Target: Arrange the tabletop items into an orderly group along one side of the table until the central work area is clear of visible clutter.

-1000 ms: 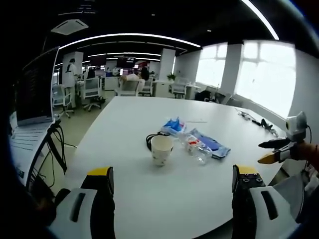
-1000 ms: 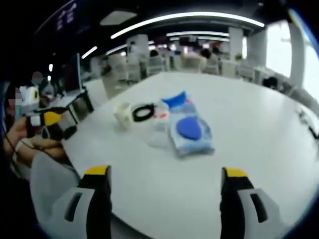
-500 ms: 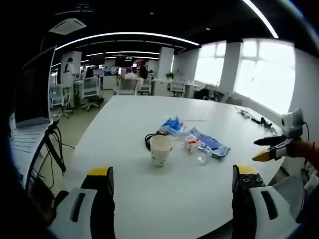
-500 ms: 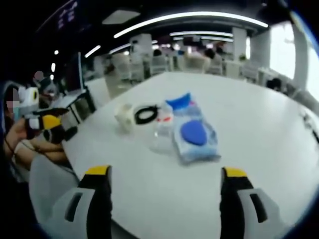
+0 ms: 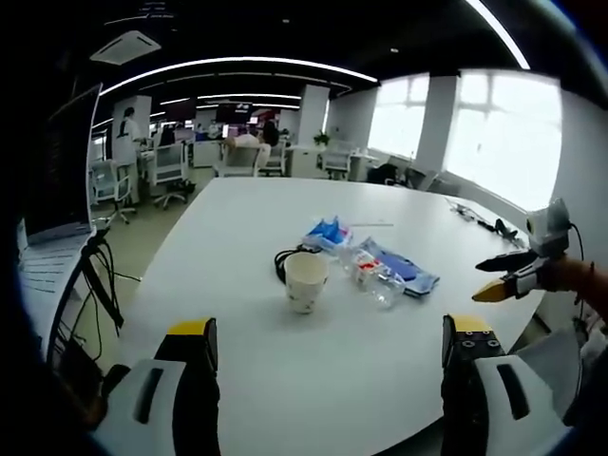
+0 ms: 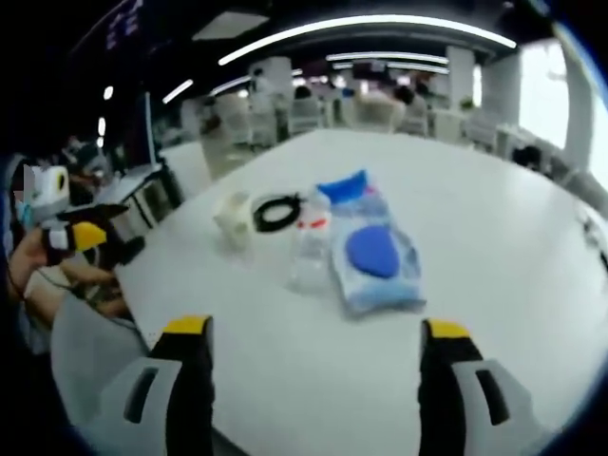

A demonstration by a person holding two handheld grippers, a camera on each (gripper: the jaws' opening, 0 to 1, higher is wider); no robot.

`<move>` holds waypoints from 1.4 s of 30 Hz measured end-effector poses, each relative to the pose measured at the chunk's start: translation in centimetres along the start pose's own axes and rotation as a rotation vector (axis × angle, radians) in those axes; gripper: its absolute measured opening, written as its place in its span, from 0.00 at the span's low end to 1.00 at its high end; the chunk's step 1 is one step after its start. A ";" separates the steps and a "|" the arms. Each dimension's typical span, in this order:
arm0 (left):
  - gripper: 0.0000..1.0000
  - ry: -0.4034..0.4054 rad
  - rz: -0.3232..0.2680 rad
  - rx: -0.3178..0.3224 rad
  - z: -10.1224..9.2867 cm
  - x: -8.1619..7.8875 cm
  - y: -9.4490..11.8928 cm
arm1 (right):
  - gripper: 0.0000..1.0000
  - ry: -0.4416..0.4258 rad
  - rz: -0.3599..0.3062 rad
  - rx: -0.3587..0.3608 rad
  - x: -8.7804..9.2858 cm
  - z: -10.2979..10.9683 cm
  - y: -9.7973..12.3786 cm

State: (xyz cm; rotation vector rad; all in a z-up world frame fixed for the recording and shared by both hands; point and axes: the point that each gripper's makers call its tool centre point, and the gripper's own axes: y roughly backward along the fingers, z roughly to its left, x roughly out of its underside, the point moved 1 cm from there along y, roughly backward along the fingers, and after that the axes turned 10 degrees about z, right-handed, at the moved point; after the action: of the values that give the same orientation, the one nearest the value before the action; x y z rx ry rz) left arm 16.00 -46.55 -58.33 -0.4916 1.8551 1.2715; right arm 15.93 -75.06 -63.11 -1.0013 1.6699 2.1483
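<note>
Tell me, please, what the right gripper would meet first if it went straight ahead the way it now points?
Probably the clear plastic bottle, lying roughly centred between the right gripper's open jaws, with the blue packet just beside it. Bare white table lies before them; depth is hard to judge.

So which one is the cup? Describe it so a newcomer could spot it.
On the big white table, a small cluster of items sits mid-surface. The paper cup stands upright at its near-left end, beside a black cable coil. It is the cluster's one pale, open-topped item.
</note>
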 end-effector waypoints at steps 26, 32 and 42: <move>0.99 0.015 0.022 0.017 -0.5 0.0 -1.9 | 0.83 0.026 0.022 -0.072 -3.0 0.7 -3.4; 0.98 0.014 0.023 0.017 -0.6 -0.1 -2.3 | 0.82 0.051 0.023 -0.077 -4.3 0.8 -4.1; 0.98 0.013 0.038 0.023 -0.4 0.2 -2.6 | 0.82 0.067 0.014 -0.107 -6.3 1.5 -5.3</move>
State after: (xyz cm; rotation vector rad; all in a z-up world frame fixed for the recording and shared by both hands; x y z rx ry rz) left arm 17.54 -48.01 -59.99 -0.4560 1.8960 1.2735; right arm 22.97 -70.63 -62.91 -1.1059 1.6105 2.2574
